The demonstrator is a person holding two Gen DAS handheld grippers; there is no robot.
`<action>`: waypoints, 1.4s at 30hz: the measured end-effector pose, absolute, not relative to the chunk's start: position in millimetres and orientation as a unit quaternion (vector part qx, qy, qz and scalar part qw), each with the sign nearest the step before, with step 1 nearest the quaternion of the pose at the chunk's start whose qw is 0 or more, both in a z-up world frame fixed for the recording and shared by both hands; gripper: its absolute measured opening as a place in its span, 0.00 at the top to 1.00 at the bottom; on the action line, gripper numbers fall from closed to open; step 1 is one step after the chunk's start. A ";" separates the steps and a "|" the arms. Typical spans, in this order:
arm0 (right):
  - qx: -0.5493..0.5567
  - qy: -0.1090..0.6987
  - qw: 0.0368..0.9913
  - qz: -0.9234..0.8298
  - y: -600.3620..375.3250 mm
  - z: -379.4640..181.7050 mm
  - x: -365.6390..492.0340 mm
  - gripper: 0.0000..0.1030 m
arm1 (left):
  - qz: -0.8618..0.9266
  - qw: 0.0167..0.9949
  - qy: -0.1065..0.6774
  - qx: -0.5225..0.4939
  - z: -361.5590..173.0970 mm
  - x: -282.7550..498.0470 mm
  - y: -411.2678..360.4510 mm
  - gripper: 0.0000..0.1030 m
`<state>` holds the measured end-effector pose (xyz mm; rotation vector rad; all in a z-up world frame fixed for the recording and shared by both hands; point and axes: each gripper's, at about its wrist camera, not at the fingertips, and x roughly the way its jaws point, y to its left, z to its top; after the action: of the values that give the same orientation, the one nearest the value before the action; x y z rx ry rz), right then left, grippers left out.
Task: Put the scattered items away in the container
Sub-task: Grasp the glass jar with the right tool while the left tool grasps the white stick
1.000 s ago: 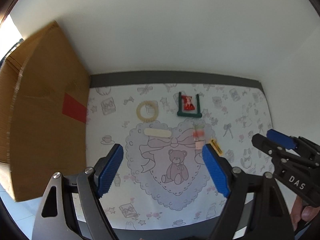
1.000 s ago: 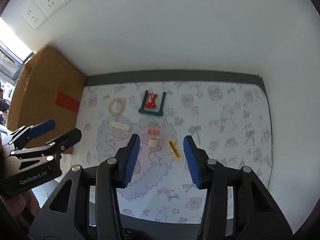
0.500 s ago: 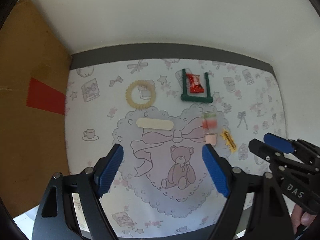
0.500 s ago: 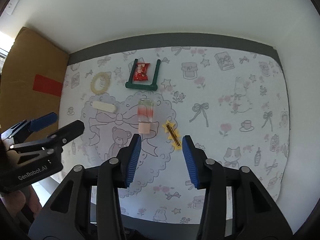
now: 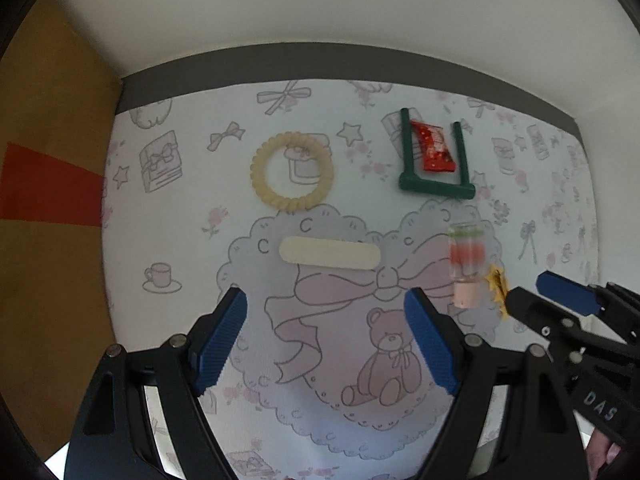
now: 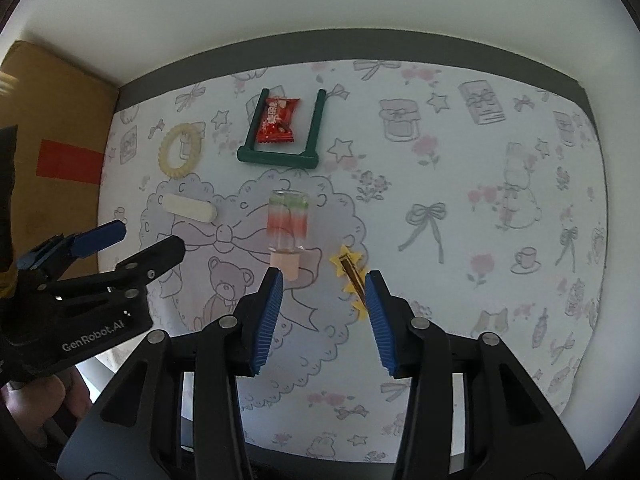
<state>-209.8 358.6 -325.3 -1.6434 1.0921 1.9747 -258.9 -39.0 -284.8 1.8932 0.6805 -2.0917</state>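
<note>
Left wrist view only: left gripper [image 5: 326, 334] spread wide, empty, above pale flat wooden stick [image 5: 330, 253]. Right wrist view only: right gripper [image 6: 324, 312] released, empty, yellow star-edged hair clip [image 6: 350, 280] just beyond right pad. Counted, singly: cream spiral ring [image 5: 292, 171], green U-shaped frame [image 6: 280, 136] around red candy wrapper [image 6: 277, 120], clear pink-capped bottle [image 6: 288, 232], brown cardboard box [image 5: 52, 220] beside printed mat [image 6: 460, 208].

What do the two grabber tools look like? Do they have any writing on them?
Both are black frames with silver screws and two fingers ending in blue ribbed pads. The left gripper carries white lettering reading "GenRobot.AI" on its side, seen from the right camera. The right gripper has white letters "DAS" on its side, seen from the left camera.
</note>
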 end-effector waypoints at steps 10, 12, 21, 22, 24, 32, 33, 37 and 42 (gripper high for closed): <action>-0.595 0.386 0.153 0.688 358.2 -347.3 -230.7 0.57 | -0.701 0.121 0.232 0.663 -309.1 -268.6 -44.6 0.22; -0.598 0.385 0.148 0.687 357.3 -351.6 -235.3 0.57 | -0.700 0.121 0.233 0.664 -312.7 -270.2 -45.3 0.22; -0.609 0.379 0.140 0.682 359.0 -362.6 -248.6 0.60 | -0.707 0.112 0.210 0.665 -312.7 -279.8 -42.5 0.23; -0.611 0.377 0.141 0.681 359.4 -363.6 -248.9 0.61 | -0.707 0.110 0.206 0.667 -312.8 -281.0 -41.6 0.23; -0.613 0.378 0.140 0.679 360.1 -365.5 -248.6 0.65 | -0.706 0.108 0.198 0.671 -313.1 -282.4 -38.6 0.22; -0.618 0.371 0.146 0.678 360.8 -367.0 -248.2 0.72 | -0.706 0.098 0.187 0.676 -312.9 -276.5 -33.8 0.22; -0.618 0.371 0.145 0.678 360.8 -367.0 -247.8 0.72 | -0.706 0.096 0.187 0.676 -312.8 -274.6 -33.2 0.22; -0.618 0.372 0.144 0.677 360.6 -367.0 -247.1 0.72 | -0.707 0.089 0.185 0.677 -312.1 -269.0 -31.0 0.23; -0.618 0.374 0.143 0.677 360.3 -366.8 -246.5 0.72 | -0.710 0.102 0.155 0.679 -309.1 -267.0 -29.8 0.42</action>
<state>-246.5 360.3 -366.8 -1.7816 1.0782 1.9522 -267.0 -29.8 -309.1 2.0056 0.4579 -2.0959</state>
